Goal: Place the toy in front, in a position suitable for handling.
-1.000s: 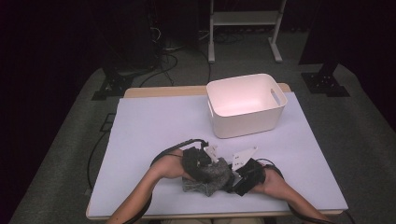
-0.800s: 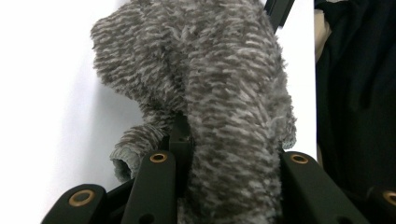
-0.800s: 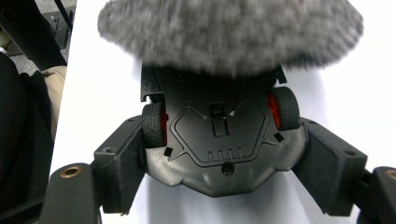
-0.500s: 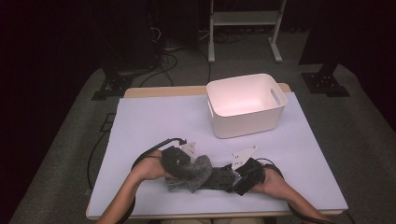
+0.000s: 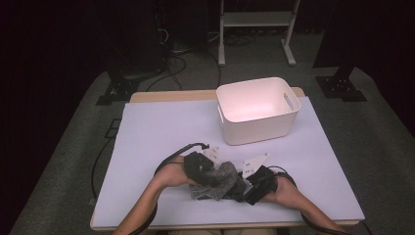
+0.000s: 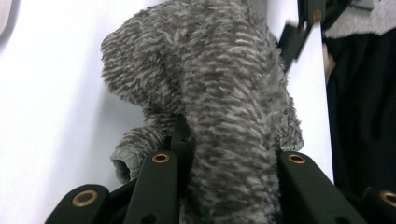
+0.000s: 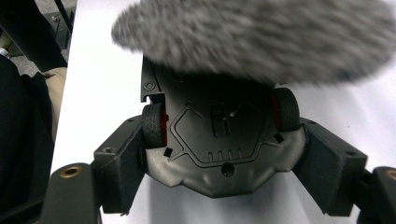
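A grey fuzzy cloth (image 5: pixel 219 180) lies bunched near the table's front edge between my two grippers. My left gripper (image 5: pixel 211 174) is shut on the cloth (image 6: pixel 224 88), which bulges up between the jaws of that gripper (image 6: pixel 224 163). My right gripper (image 5: pixel 248 187) is shut on a black toy car (image 7: pixel 219 135), held belly up with red-hubbed wheels against the jaws of the gripper (image 7: pixel 222 175). The cloth (image 7: pixel 261 37) drapes over the car's far end and hides it.
A white plastic bin (image 5: pixel 258 110) stands at the back right of the pale mat (image 5: pixel 161 132) covering the table. A person's forearms come in from the front edge. Beyond the table are dark floor, cables and a white stand (image 5: pixel 254 19).
My left gripper drew the cloth out to the left, then came back right toward the right gripper. The right gripper and the car kept still.
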`<state>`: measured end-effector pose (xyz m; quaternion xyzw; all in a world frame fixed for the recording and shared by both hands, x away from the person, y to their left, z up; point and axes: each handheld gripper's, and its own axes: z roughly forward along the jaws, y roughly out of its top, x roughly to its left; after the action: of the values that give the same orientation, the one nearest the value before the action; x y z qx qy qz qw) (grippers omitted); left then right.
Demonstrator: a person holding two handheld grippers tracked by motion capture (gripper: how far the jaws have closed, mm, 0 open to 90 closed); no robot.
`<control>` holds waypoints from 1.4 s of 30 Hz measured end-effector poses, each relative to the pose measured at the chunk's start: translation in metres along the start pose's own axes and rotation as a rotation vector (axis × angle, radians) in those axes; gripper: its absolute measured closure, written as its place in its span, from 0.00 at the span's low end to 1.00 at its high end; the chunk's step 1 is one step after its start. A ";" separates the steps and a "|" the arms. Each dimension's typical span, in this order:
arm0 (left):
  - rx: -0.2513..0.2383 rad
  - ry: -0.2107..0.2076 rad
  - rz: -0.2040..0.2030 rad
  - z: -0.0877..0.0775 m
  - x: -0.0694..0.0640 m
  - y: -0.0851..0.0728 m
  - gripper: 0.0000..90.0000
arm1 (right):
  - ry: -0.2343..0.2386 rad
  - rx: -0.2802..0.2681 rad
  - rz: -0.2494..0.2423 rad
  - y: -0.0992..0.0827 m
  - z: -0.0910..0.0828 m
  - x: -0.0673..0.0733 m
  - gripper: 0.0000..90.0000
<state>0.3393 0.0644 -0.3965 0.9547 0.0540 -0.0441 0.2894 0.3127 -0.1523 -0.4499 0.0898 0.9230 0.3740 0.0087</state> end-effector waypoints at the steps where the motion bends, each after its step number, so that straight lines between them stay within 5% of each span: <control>1: -0.008 -0.002 -0.001 0.002 0.000 0.002 0.77 | 0.000 -0.001 0.000 0.000 0.000 0.000 0.25; 11: -0.046 -0.043 0.018 0.016 0.002 0.018 0.78 | 0.000 -0.004 0.001 -0.001 0.001 0.000 0.26; 31: -0.069 0.017 -0.075 -0.025 0.004 -0.046 0.79 | 0.002 -0.017 0.014 -0.004 0.001 -0.001 0.25; 42: -0.054 0.019 -0.075 -0.025 0.001 -0.048 0.79 | 0.018 -0.010 0.050 -0.010 -0.008 -0.002 0.25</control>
<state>0.3358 0.1186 -0.4021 0.9442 0.0937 -0.0445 0.3127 0.3124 -0.1650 -0.4511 0.1094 0.9186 0.3796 -0.0083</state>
